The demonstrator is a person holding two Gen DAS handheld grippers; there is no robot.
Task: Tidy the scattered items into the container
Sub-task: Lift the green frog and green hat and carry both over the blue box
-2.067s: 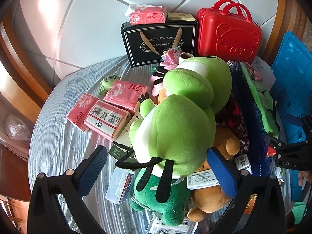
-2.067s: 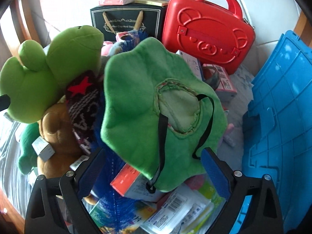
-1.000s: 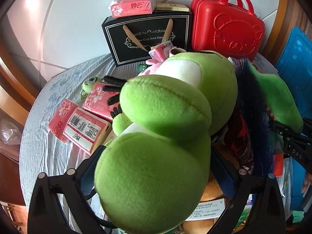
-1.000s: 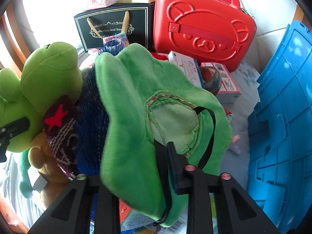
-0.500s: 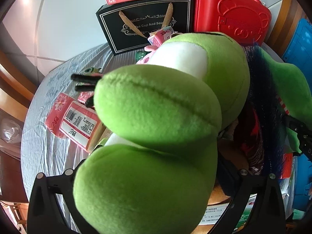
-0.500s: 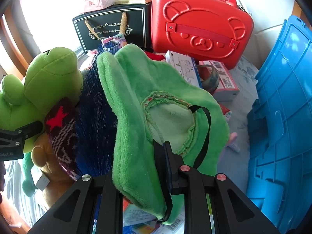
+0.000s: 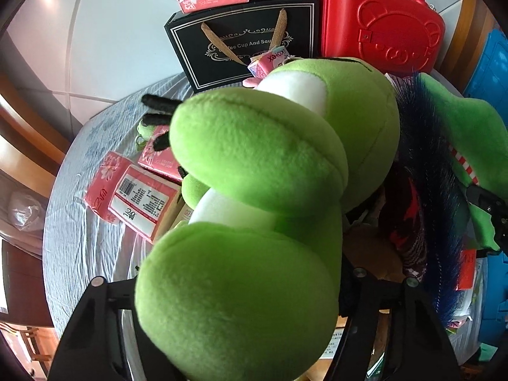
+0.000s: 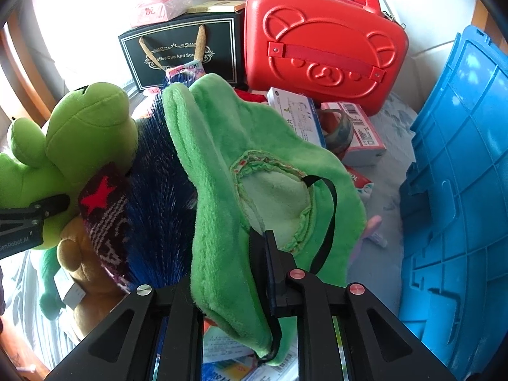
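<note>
**Left wrist view: plush frog fills the claw as the tidy-up starts**

Left wrist view. A big green frog toy (image 7: 254,209) crowds the lens, its rump bulging between the two arms of the left claw (image 7: 235,289), whose jaws are closing round it; the pads are hidden behind the plush, so whether they already press on it cannot be told. The toy looks light, soft and squashy, likely to give under the squeeze, so the thick body seems a surer hold than a limb or the head. Its head points toward 1 o'clock, at the red case (image 7: 377,22) and black gift box (image 7: 241,41). Pink tissue packs (image 7: 139,197) lie at 9 o'clock on the grey tablecloth (image 7: 79,222).

Right wrist view. The right claw (image 8: 231,285) is pinched nearly closed on the edge of a floppy green hat (image 8: 254,174), which drapes up and away toward 12 o'clock, its black strap (image 8: 330,209) looping at 1 o'clock. The fleece appears thin, limp and weightless: it should hang and swing rather than keep its shape, and a grip on the brim looks adequate. The blue crate (image 8: 460,190), presumably the container, stands at 3 o'clock, just beside the hat. The frog sits at 10 o'clock, with a blue brush (image 8: 158,190) between it and the hat.
</note>
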